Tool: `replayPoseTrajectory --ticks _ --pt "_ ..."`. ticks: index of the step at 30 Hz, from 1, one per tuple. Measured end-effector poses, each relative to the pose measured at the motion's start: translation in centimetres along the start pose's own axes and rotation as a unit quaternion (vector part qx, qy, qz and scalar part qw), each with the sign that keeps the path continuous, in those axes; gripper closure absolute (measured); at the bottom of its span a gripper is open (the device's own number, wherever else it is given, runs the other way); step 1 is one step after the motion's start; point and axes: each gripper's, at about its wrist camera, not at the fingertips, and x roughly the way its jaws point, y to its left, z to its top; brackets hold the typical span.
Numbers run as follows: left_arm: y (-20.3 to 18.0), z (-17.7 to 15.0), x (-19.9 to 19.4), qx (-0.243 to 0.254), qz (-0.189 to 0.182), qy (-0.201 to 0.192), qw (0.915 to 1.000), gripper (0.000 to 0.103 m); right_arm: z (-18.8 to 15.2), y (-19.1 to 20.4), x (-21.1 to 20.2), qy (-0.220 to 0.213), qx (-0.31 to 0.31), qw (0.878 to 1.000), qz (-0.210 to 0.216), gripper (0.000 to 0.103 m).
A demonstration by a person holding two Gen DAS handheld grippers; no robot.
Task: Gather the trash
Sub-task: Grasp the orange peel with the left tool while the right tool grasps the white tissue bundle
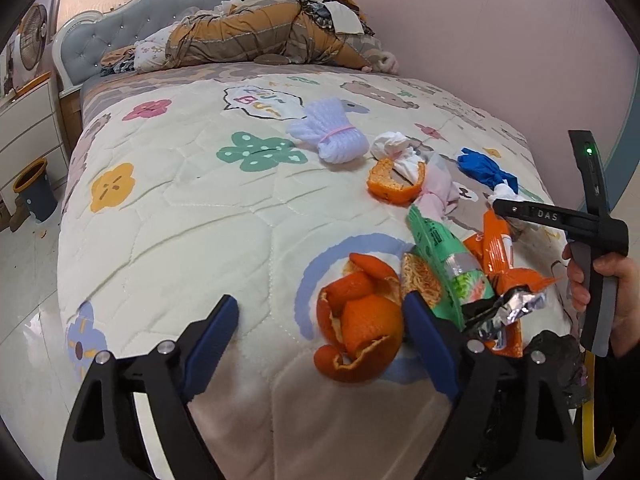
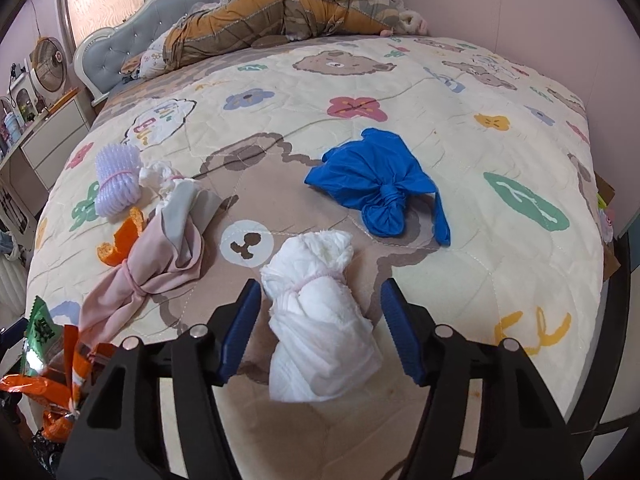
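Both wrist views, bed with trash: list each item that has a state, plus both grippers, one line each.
left gripper: open, large orange peel between its fingers
right gripper: open, straddling the white bundle
large orange peel: curled, lying on the quilt
white bundle: tied, lying flat
blue bag: knotted
pink bag: tied at the middle
purple foam net: banded with a pink tie
green wrapper: torn open

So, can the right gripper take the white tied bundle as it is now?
Probably yes. The right gripper is open, and the white tied bundle lies between its fingers on the bed cover, with nothing in between.
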Motion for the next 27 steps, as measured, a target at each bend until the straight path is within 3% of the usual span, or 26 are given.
replayPoseTrajectory --ticks 6,10,18,27 --pt "-1.2 0.3 1.1 0.012 -0.013 0.01 0.9998 0.041 -0.3 0.9 0.9 0.001 -0.016 1.0 -0.015 0.057" --pt "-2.0 0.3 1.4 0.021 -0.02 0.015 0.9995 0.063 -0.4 1.2 0.9 -0.004 -0.017 1.0 -0.023 0.065" --pt "-0.8 0.5 0.6 -0.007 -0.029 0.014 0.9994 0.067 -0.5 0.7 -0.1 -0.022 0.0 0.999 -0.027 0.07" --pt "1.0 0.5 -1.9 -0.035 -0.021 -0.004 0.9992 0.067 -1.0 0.0 -4.4 -0.052 0.021 0.998 -0.015 0.07"
